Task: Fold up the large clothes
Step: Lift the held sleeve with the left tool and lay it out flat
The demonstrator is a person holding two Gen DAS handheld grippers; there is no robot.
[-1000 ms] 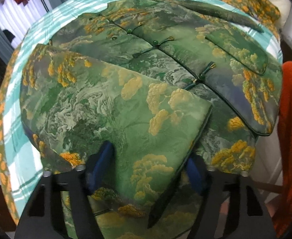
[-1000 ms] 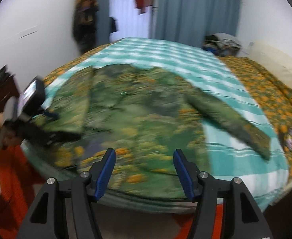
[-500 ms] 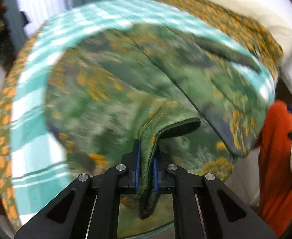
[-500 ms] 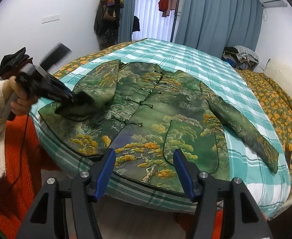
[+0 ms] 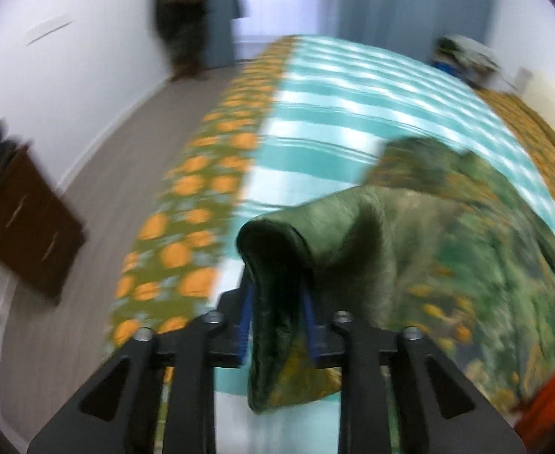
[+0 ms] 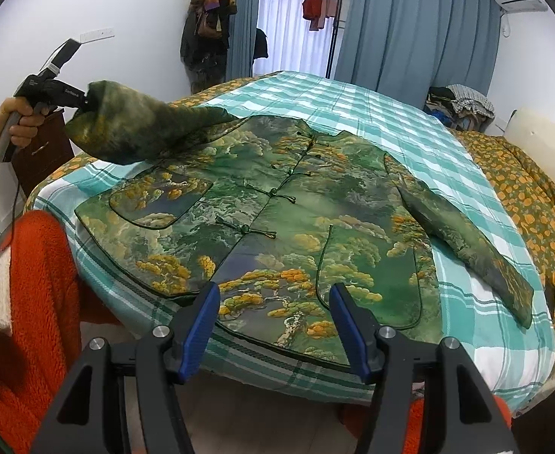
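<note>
Left wrist view first, and it's pretty smeared. The left gripper [image 5: 277, 321] sits bottom centre, and its jaws have just been opening a bit, but the sleeve cuff [image 5: 273, 249] is between the blue pads and the pads look to be pressing on it, so I'd call it clamped on the cuff. The rest of the green jacket [image 5: 466, 265] trails off to the right over the teal checked bedspread [image 5: 334, 113].

Right wrist view is sharp. The right gripper [image 6: 273, 325] is at the bottom with its jaws apart and nothing between them, hovering near the jacket's hem. The jacket lies face up in the middle of the frame, buttoned, body flat. One sleeve [image 6: 463, 234] lies stretched out at the right; the other is lifted off the bed at upper left by the left gripper.

Progress-wise, I'd say barely started: no fold is laid down. Both sleeves and the body are left to fold.
</note>
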